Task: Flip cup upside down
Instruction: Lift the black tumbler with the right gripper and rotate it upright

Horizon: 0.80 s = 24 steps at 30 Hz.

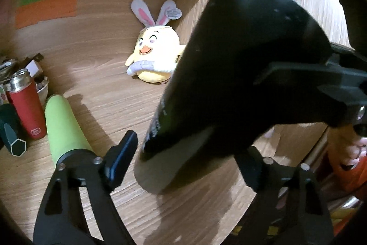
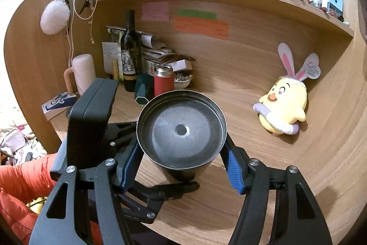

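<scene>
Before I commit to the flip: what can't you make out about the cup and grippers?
Left wrist view: the cup's mouth faces away; its white print is blurred.
Left wrist view: the cup hides the left gripper's right fingertip.
Right wrist view: the cup's own body hides its base and any gap to the desk.

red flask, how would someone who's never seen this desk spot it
Look to the cluttered back-left corner of the wooden desk, below the wine bottle. The red flask stands upright beside a dark teal hexagonal container. It alone has a red body with a bare silver neck.
</scene>
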Each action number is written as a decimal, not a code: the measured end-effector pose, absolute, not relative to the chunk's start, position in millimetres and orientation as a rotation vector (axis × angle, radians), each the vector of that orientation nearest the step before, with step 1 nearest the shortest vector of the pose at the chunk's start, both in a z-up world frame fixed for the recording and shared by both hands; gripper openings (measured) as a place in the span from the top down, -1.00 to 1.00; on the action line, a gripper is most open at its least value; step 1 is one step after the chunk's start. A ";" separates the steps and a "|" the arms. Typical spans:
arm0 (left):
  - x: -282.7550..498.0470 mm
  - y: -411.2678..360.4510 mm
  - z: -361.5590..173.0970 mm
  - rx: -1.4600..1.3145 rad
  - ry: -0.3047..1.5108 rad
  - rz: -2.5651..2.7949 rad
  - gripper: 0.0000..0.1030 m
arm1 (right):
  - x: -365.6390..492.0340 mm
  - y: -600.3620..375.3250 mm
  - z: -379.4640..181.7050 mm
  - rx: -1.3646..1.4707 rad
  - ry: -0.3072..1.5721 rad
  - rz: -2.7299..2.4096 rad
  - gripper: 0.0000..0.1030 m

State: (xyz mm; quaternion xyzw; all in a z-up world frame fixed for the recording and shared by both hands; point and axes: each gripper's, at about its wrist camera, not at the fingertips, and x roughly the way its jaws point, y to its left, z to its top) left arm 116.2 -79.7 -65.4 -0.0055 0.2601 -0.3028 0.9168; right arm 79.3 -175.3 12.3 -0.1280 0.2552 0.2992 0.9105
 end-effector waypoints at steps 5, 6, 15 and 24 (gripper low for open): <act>121.6 -76.6 -64.1 -0.037 0.545 -0.627 -0.51 | 91.0 -175.2 14.4 -0.232 0.543 0.633 -0.19; 123.5 -76.0 -63.9 -0.045 0.550 -0.628 -0.50 | 93.2 -175.4 14.7 -0.224 0.546 0.634 -0.19; 136.9 -71.8 -60.1 -0.102 0.596 -0.617 -0.44 | 122.7 -171.5 14.9 -0.165 0.568 0.641 -0.19; 150.8 -67.5 -62.8 -0.125 0.622 -0.603 -0.41 | 136.1 -169.6 12.3 -0.119 0.563 0.633 -0.20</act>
